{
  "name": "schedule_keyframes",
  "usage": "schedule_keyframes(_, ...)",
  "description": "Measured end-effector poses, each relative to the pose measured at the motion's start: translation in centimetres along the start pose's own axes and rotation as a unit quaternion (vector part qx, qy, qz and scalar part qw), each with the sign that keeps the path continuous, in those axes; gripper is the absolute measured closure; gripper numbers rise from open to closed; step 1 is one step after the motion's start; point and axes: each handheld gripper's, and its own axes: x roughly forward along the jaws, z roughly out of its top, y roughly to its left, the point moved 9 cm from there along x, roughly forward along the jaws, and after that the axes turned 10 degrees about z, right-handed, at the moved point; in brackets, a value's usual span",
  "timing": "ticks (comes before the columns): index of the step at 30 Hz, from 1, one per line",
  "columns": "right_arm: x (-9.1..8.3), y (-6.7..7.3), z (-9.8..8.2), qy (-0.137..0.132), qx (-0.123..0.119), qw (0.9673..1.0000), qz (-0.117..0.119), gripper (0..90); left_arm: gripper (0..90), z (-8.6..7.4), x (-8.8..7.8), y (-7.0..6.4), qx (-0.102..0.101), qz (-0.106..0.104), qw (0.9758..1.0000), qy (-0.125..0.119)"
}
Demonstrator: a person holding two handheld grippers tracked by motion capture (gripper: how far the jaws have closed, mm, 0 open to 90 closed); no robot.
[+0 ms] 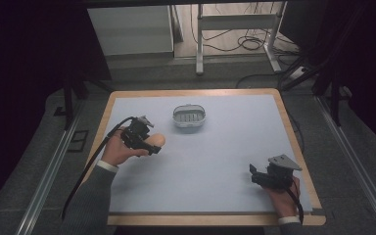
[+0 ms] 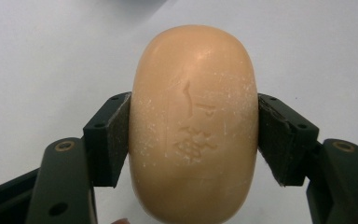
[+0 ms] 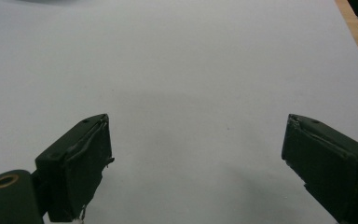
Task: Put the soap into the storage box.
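Your right gripper (image 1: 255,175) rests nearest you at the table's (image 1: 225,196) right side, jaws spread wide with nothing between them. Farther out on the left, your left gripper (image 1: 152,147) is clamped on the soap bar (image 2: 193,123), pads pressing its two long sides at mid-length. Expect it to be firm but slick: keep that central hold, squeeze moderately. It is peach-orange, rounded, with embossed characters and pale scuffs. Beyond sits a grey slotted soap dish (image 1: 189,116), apart.
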Motion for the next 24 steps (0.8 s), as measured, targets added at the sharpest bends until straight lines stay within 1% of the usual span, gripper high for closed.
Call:
schedule_keyframes(6,0.0,0.0,0.0,0.0,0.001,1.0,0.0,8.4,32.5,0.8,0.0,0.0,0.005,0.0,1.0,-0.002)
schedule_keyframes(9,0.0,0.0,0.0,0.0,0.001,1.0,0.0,8.4,32.5,1.2,0.2,0.0,0.008,0.003,1.0,-0.002)
schedule_keyframes(11,0.0,0.0,0.0,0.0,0.001,1.0,0.0,8.4,32.5,1.3,0.4,0.1,0.013,0.009,0.9999,0.003)
schedule_keyframes(13,0.0,0.0,0.0,0.0,0.001,1.0,0.0,8.4,32.4,1.4,0.4,0.1,0.013,0.008,0.9999,0.002)
schedule_keyframes(15,0.0,0.0,0.0,0.001,0.001,1.0,-0.001,8.4,32.5,1.6,0.4,0.2,0.014,0.012,0.9998,0.001)
schedule_keyframes(16,0.0,0.0,0.0,0.001,0.0,1.0,-0.001,8.5,32.5,1.8,0.5,0.2,0.011,0.011,0.9999,-0.001)
schedule_keyframes(19,0.0,0.0,0.0,0.001,0.0,1.0,-0.001,8.4,32.5,2.0,0.7,0.3,0.012,0.012,0.9998,0.002)
schedule_keyframes(24,0.0,0.0,0.0,0.001,-0.001,1.0,-0.001,8.4,32.5,2.4,1.0,0.3,0.012,0.006,0.9999,0.002)
